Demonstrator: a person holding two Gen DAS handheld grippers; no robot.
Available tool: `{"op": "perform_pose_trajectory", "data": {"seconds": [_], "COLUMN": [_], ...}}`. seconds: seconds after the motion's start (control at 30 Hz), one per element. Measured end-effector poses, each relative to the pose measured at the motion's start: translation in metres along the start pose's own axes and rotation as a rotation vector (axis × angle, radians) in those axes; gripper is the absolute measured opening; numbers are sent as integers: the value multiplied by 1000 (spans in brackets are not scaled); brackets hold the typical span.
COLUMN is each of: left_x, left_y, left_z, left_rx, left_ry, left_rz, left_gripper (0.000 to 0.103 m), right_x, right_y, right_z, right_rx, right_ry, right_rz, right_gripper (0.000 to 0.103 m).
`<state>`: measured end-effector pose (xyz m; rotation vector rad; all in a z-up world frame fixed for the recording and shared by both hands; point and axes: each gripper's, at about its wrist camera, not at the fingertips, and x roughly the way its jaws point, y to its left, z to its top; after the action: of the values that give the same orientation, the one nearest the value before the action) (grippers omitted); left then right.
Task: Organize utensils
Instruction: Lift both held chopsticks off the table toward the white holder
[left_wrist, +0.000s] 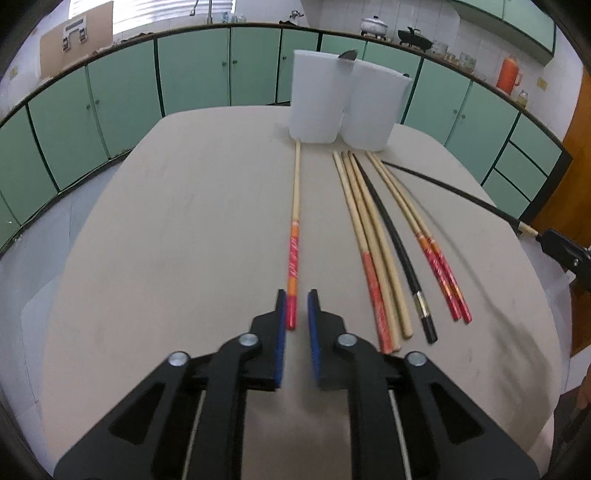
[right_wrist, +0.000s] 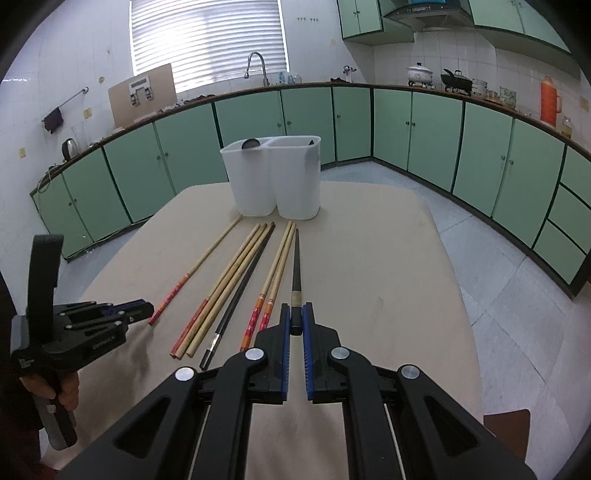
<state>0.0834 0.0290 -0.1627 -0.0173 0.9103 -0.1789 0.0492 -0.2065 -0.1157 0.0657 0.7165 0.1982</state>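
The left gripper (left_wrist: 296, 295) is narrowly parted, straddling the near end of a red-handled chopstick (left_wrist: 294, 236) that runs straight ahead toward the white holder (left_wrist: 314, 110). To its right lie six more chopsticks, roughly parallel. Farthest right, the right gripper (right_wrist: 295, 314) clamps the butt of a black chopstick (right_wrist: 296, 266), tip pointing ahead at the holder.
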Motion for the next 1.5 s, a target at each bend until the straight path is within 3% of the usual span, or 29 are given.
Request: {"op": "perform_pose_trajectory", "data": {"seconds": [0.17,0.67,0.73,0.83,0.97,1.17,1.5], "left_x": [4,6,7,8,6,-27,-104], "left_y": [2,1,0,0,0,-6,-28], "left_z": [-12,-13,-12,-12,-12,2,52], "left_rx": [-9,-14,-9,-9,-6,27,93], "left_ry": [25,-4,-6,-5,-13,-80,-273], "left_rz": [2,1,3,0,3,15,-20], "left_gripper": [27,26,23,5,5,5,5], "right_x": [4,9,9,10,9,1,-21], "right_y": [0,-6,-7,-8,-6,-3,-1], "right_z": [0,-1,-1,-1,0,8,46], "right_rx": [0,15,17,20,19,1,-29], "right_ry": [8,20,20,20,15,-21,-127], "right_rz": [5,16,17,16,15,8,9], "right_gripper": [7,7,7,7,7,7,7]}}
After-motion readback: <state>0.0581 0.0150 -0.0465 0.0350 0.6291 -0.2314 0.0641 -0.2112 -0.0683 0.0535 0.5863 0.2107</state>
